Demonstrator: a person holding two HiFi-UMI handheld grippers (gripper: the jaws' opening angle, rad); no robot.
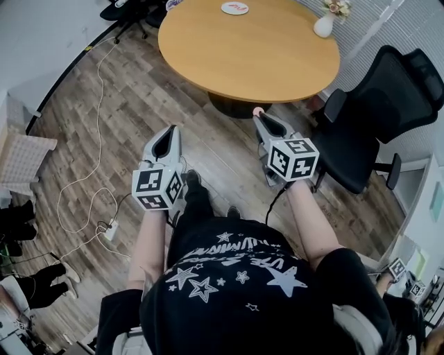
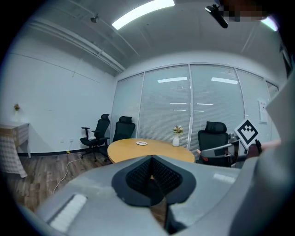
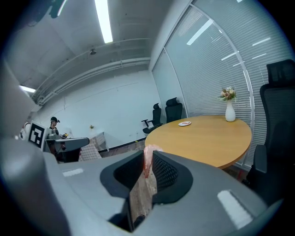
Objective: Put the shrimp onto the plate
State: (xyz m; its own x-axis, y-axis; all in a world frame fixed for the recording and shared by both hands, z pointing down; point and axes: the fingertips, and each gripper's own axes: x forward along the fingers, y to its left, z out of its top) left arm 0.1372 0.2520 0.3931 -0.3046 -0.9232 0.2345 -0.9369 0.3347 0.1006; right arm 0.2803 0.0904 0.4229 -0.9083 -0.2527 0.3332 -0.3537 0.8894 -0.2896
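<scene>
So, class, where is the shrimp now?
The shrimp is pinched between the fingers of the right gripper, seen in the right gripper view, above the floor just short of the round table; the plate lies at the table's far edge.

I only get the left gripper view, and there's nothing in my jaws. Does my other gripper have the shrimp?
Observer: Yes. The right gripper view shows the right gripper shut on the pink shrimp, pinched at the jaw tips.
Operator: Am I over the table yet?
Observer: No. In the head view it and the left gripper both hang over the wooden floor, short of the round table.
Operator: Whereabouts on the table is the plate?
Observer: The plate sits by the table's far edge, so you'd probably need to step closer.
</scene>
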